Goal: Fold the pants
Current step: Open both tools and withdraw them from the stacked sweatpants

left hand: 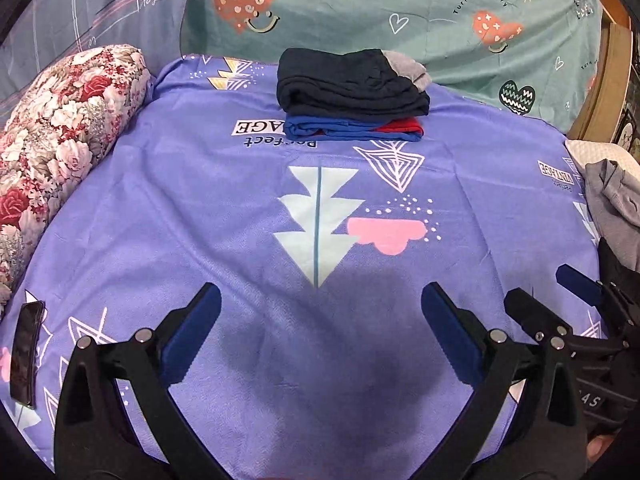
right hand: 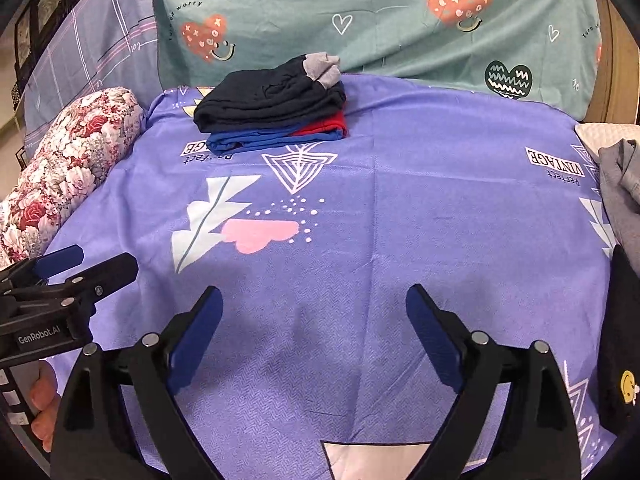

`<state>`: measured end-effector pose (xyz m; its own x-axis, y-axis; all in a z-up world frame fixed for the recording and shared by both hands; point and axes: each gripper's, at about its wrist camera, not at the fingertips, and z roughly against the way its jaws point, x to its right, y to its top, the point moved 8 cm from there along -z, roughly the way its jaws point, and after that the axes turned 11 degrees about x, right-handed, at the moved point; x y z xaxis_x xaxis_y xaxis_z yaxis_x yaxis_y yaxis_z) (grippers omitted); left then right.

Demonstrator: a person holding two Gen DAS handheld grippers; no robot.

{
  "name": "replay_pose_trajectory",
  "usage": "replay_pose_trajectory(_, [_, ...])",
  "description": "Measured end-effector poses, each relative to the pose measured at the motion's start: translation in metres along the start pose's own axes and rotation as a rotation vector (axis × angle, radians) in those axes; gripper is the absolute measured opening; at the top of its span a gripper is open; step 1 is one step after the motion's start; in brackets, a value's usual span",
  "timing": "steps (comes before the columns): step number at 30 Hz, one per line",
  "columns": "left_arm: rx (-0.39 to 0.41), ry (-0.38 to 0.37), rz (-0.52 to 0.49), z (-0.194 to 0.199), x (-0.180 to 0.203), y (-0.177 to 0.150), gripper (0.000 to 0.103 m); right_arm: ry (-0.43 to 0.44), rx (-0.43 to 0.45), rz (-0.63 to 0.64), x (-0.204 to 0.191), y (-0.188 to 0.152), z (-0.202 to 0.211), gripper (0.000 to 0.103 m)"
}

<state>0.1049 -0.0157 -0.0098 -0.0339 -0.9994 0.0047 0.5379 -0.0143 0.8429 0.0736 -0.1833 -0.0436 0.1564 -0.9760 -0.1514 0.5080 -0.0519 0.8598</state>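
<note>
A stack of folded clothes lies at the far side of the purple bed sheet (left hand: 200, 208): dark folded pants (left hand: 348, 84) with a grey cuff on top of a blue and red garment (left hand: 352, 130). The stack also shows in the right wrist view (right hand: 272, 96). Unfolded grey pants (left hand: 612, 204) lie crumpled at the right edge, also in the right wrist view (right hand: 622, 184). My left gripper (left hand: 320, 300) is open and empty above the sheet. My right gripper (right hand: 314, 300) is open and empty beside it, and shows at the right of the left wrist view (left hand: 560, 292).
A floral bolster pillow (left hand: 60, 148) lies along the left. A teal sheet with hearts (left hand: 400, 8) covers the far end. A dark phone (left hand: 26, 352) lies at the near left. A dark garment with a smiley badge (right hand: 624, 360) sits at the right.
</note>
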Motion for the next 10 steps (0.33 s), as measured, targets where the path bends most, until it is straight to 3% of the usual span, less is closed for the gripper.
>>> replay_pose_trajectory(6, [0.014, 0.034, 0.017, -0.004, -0.003, -0.001, 0.101, 0.0, -0.009, -0.015, 0.003, -0.006, -0.006, 0.095])
replay_pose_trajectory(10, [-0.004, 0.008, 0.029, -0.018, -0.001, -0.007, 0.101, 0.004, -0.023, -0.031, 0.006, -0.012, -0.011, 0.095])
